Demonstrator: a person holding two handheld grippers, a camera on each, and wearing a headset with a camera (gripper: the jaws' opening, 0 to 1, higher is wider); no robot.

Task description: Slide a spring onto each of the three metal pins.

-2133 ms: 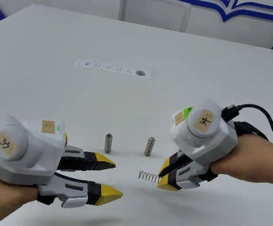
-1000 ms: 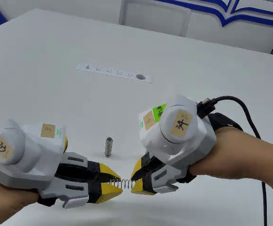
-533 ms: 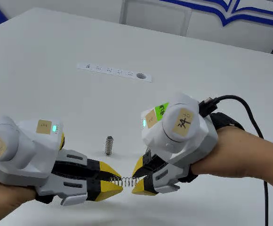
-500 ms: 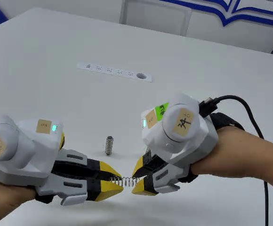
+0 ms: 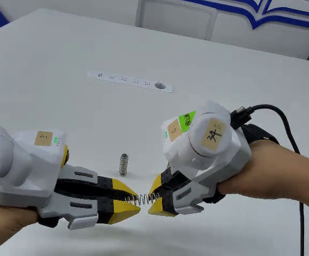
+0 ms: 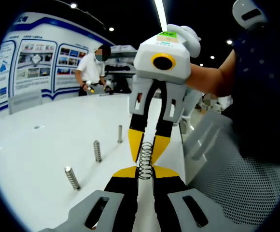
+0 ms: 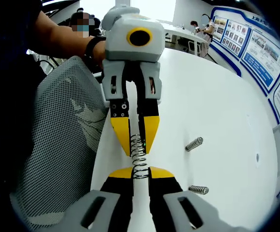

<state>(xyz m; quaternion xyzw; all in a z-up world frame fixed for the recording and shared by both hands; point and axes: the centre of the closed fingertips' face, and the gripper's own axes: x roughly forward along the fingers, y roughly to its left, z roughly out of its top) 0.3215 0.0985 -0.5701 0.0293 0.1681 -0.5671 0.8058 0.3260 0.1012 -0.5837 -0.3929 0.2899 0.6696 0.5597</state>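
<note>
Spring (image 5: 144, 198) clamped at either end by left tongs (image 5: 133, 202) and right tongs (image 5: 155, 198)

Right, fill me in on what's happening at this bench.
A person is working with a gripper in each hand. The left gripper and the right gripper are both shut on the same loose spring, one at each end, holding it between them over the white table. In the left gripper view, the nearer pin and the middle pin already carry springs. The far pin stands bare, so this spring looks meant for it.
</note>
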